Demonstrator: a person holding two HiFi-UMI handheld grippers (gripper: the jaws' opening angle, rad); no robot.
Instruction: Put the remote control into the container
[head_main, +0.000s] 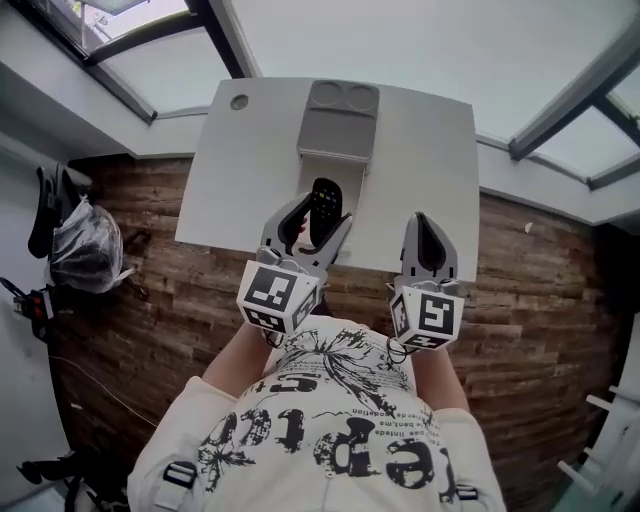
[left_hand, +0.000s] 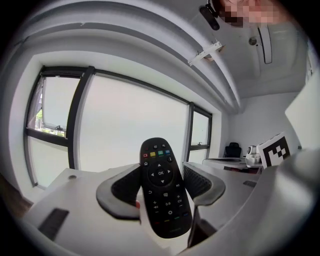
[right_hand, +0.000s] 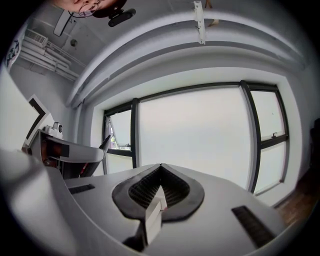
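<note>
Between the dark, ribbed jaw pads of the left gripper (left_hand: 162, 189) sits the remote control (left_hand: 164, 187), clamped at its lower half. It is a slim black slab with rounded ends. Its long axis runs along the jaws, leaning slightly, with the end bearing red, yellow, green and blue keys pointing away from the person. "OK" reads at the centre of its ring of arrows. In the head view it lies over the near part of the white table (head_main: 430, 180), aimed at the grey container (head_main: 338, 130), a tray with two round recesses. The right gripper (right_hand: 160, 172) has its jaws pressed together on nothing.
</note>
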